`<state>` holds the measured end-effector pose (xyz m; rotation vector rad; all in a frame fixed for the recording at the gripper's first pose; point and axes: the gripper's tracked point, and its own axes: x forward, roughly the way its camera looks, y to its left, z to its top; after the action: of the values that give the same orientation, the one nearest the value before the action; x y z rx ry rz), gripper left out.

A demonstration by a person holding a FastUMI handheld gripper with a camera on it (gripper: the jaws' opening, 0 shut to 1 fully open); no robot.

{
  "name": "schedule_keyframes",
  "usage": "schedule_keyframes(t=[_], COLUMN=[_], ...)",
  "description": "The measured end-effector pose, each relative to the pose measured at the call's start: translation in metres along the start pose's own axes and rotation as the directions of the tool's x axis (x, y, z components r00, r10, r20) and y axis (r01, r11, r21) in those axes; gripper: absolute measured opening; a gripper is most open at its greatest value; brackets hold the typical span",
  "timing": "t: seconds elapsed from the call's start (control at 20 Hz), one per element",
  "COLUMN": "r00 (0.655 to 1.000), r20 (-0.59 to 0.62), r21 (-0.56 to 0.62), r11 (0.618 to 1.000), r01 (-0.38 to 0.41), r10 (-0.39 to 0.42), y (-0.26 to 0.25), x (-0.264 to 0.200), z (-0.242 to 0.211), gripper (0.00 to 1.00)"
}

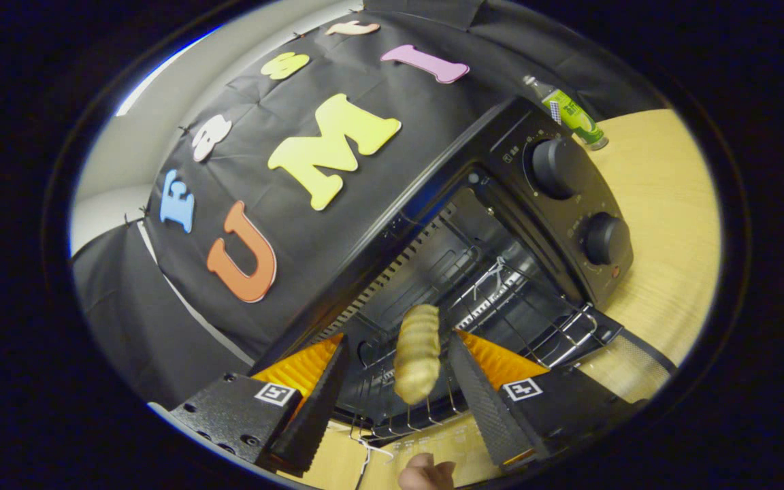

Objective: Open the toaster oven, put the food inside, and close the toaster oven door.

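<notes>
The black toaster oven stands on the wooden table with its door swung down toward me. Its cavity and wire rack are in plain sight. A ridged golden piece of food rests on the front of the rack, between my fingers. My gripper is open just in front of the oven mouth. The right finger is close beside the food. A clear gap separates the food from the left finger.
Two round knobs sit on the oven's control panel. A green-labelled bottle stands on the table beyond the oven. Part of a person's hand shows below the fingers. The booth's black cloth wall hangs behind the oven.
</notes>
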<state>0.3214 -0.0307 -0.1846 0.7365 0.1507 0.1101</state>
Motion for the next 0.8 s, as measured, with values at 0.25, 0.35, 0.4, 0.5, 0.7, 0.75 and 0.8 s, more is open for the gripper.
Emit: schedule_keyframes(t=[0.25, 0.35, 0.4, 0.5, 0.7, 0.75, 0.8], r00=[0.997, 0.993, 0.99, 0.98, 0.956, 0.943, 0.935], r20=[-0.025, -0.048, -0.054, -0.084, -0.164, -0.19, -0.203], r21=[-0.142, -0.231, -0.277, -0.352, -0.403, -0.423, -0.441], r11=[0.988, 0.968, 0.954, 0.926, 0.901, 0.89, 0.88], r01=[0.065, 0.096, 0.112, 0.139, 0.159, 0.171, 0.178], r10=[-0.07, -0.11, -0.132, -0.179, -0.242, -0.272, -0.291], y=[-0.005, -0.01, -0.013, -0.02, -0.028, -0.032, -0.036], x=[-0.041, -0.06, -0.068, -0.084, -0.112, -0.119, -0.125], z=[-0.008, -0.014, -0.015, -0.022, -0.042, -0.05, -0.056], gripper=[0.96, 0.96, 0.97, 0.99, 1.0, 1.0, 1.0])
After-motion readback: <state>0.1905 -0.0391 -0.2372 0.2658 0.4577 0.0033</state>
